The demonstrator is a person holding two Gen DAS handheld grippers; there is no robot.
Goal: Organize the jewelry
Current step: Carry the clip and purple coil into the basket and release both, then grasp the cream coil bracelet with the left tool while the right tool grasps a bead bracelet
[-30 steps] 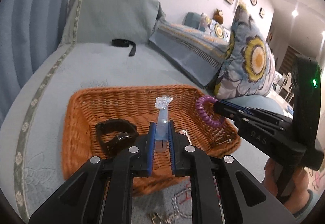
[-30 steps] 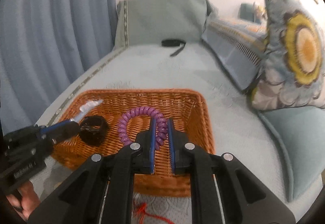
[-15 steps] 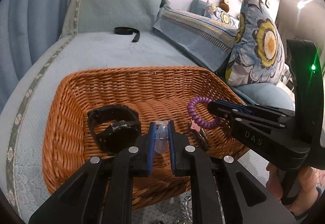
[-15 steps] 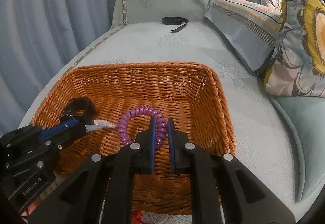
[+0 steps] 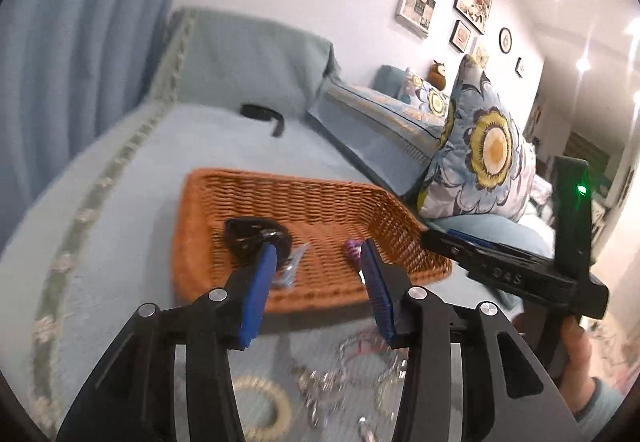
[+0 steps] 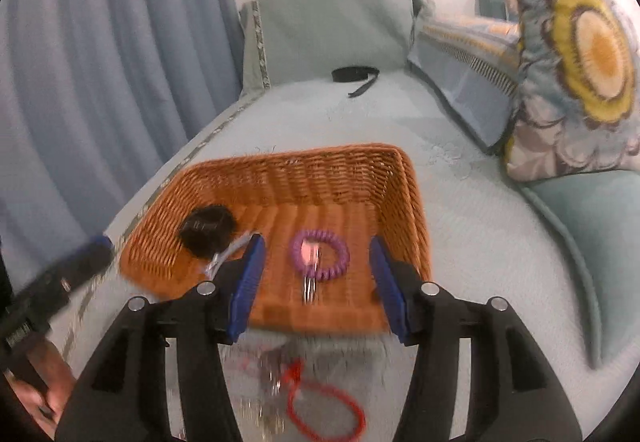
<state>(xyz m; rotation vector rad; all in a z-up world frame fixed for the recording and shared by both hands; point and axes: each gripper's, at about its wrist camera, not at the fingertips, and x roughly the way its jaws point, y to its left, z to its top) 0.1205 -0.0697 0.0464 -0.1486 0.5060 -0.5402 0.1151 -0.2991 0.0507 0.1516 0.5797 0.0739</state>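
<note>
An orange wicker basket (image 5: 192,209) (image 6: 416,209) sits on the blue-green bed. Inside lie a black watch (image 5: 256,238) (image 6: 206,228), a clear hair clip (image 5: 292,268) (image 6: 230,252) and a purple coil bracelet (image 6: 320,254), partly hidden in the left wrist view (image 5: 353,249). My left gripper (image 5: 318,282) is open and empty above the basket's near edge. My right gripper (image 6: 316,282) is open and empty above the near edge too. Loose jewelry lies on the bed before the basket: silver chains (image 5: 344,366), a cream bead bracelet (image 5: 264,402), a red cord (image 6: 324,402).
A black strap (image 5: 264,113) (image 6: 356,75) lies far back on the bed. Floral pillows (image 5: 480,145) (image 6: 580,81) and folded bedding line the right side. Blue curtains (image 6: 100,61) hang on the left.
Both grippers have opened and pulled back and up from the basket. The hair clip and the purple coil bracelet were let go and now lie in the basket.
</note>
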